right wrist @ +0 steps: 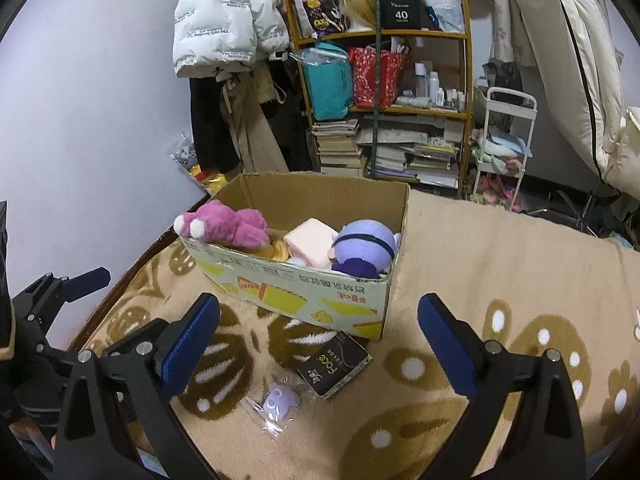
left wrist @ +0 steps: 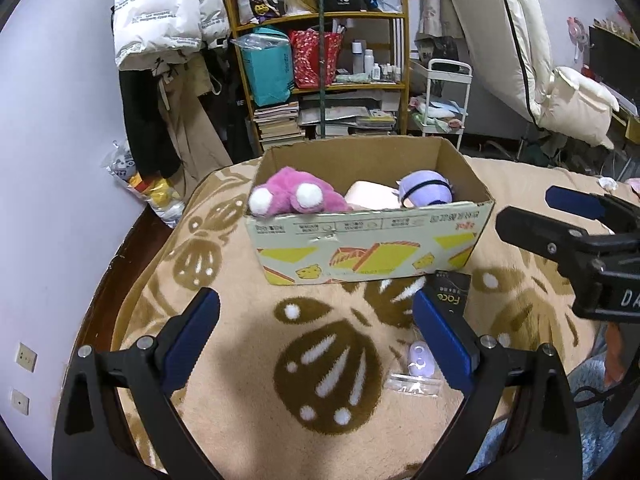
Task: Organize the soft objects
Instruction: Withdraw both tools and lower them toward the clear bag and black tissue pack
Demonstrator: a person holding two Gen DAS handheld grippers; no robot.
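Note:
A cardboard box [left wrist: 372, 252] [right wrist: 304, 296] stands on the beige patterned blanket [left wrist: 248, 400]. Inside lie a pink plush [left wrist: 292, 194] [right wrist: 230, 226], a pale pink soft block [left wrist: 370, 196] [right wrist: 310, 242] and a purple-headed doll [left wrist: 426, 190] [right wrist: 364, 244]. My left gripper [left wrist: 316, 340] is open above the blanket in front of the box, nothing between its fingers. My right gripper [right wrist: 318, 344] is open too, empty, in front of the box; the left wrist view shows it at the right [left wrist: 536, 216].
In front of the box lie a black "Face" packet [right wrist: 334, 364] [left wrist: 450, 292] and a small purple item in a clear bag [right wrist: 280, 400] [left wrist: 418, 364]. Behind the bed stand a cluttered wooden shelf [left wrist: 320, 60], hanging coats [left wrist: 168, 12] and a white cart [right wrist: 504, 140].

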